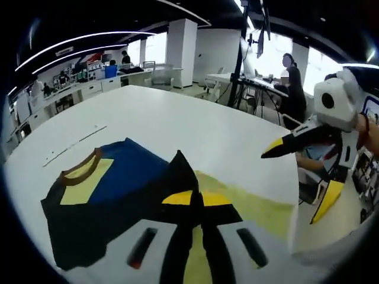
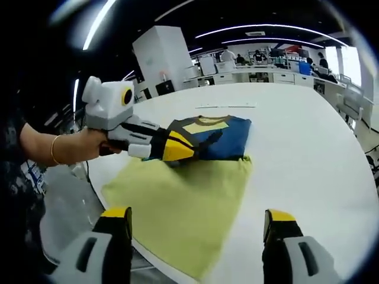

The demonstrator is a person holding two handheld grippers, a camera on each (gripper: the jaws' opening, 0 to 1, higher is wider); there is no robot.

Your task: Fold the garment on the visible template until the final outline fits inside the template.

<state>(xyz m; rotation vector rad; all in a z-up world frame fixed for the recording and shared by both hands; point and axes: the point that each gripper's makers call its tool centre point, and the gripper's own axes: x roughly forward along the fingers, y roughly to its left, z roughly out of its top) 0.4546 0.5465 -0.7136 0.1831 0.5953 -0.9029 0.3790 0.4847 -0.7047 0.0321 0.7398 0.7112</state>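
A navy garment (image 1: 112, 189) with a brown collar and a yellow neck patch lies folded on the white table (image 1: 177, 118), its near part on a yellow-green template (image 1: 260, 207). My left gripper (image 1: 192, 198) is shut on a raised peak of the dark fabric. In the right gripper view the left gripper (image 2: 182, 152), held by a hand, pinches the garment (image 2: 222, 139) at its near edge, over the template (image 2: 183, 201). My right gripper (image 2: 196, 218) hangs open above the template's near end with nothing between its fingers. The right gripper (image 1: 299, 177) is also in the left gripper view, off the table's edge.
The table edge (image 1: 294, 207) runs close by the template, with floor beyond it. A thin line (image 1: 74, 144) marks the table beyond the garment. Desks, a white column (image 1: 180, 53), a dark pole (image 1: 240, 59) and seated people (image 1: 291, 80) stand further back.
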